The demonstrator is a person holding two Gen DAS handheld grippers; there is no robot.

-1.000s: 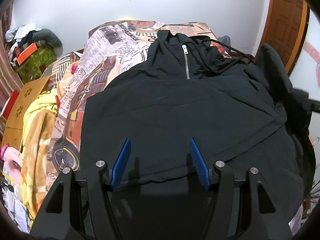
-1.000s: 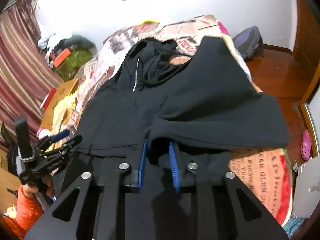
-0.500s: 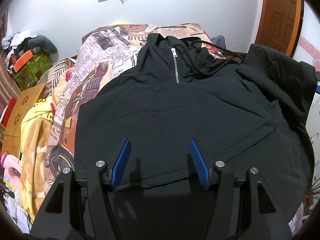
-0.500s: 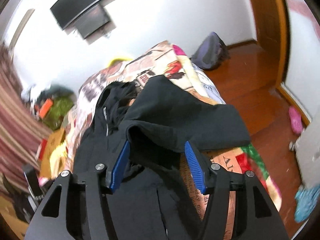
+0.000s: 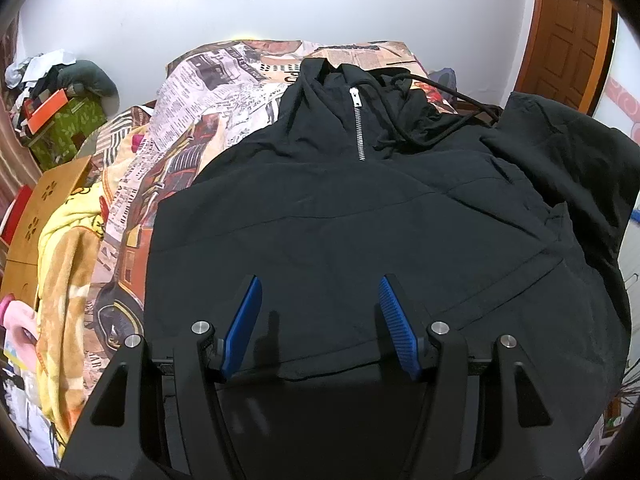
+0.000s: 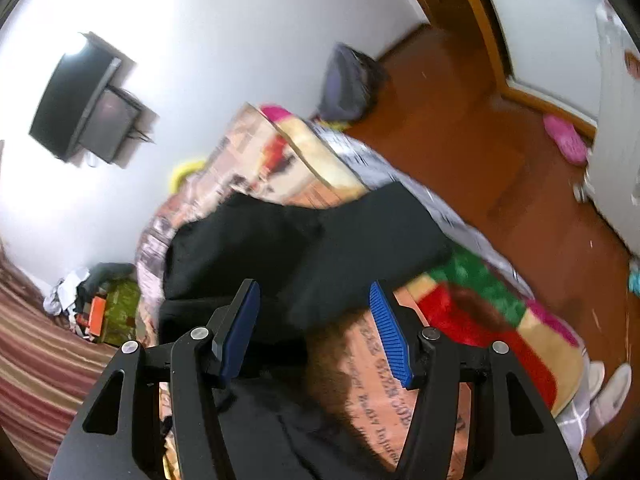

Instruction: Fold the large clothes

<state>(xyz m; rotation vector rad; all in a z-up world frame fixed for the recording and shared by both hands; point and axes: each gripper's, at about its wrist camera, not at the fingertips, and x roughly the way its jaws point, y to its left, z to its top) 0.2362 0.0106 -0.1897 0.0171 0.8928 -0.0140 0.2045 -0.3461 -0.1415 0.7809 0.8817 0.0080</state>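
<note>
My left gripper hangs wide open over the near hem of the black hoodie, gripping nothing; the hoodie lies spread across the bed, its sleeve at the right edge. My right gripper gapes wide too, empty, above that sleeve.

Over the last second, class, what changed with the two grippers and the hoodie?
The right gripper opened, let go of the sleeve it had folded onto the black hoodie, and swung away right. The left gripper stayed open above the hem.
</note>
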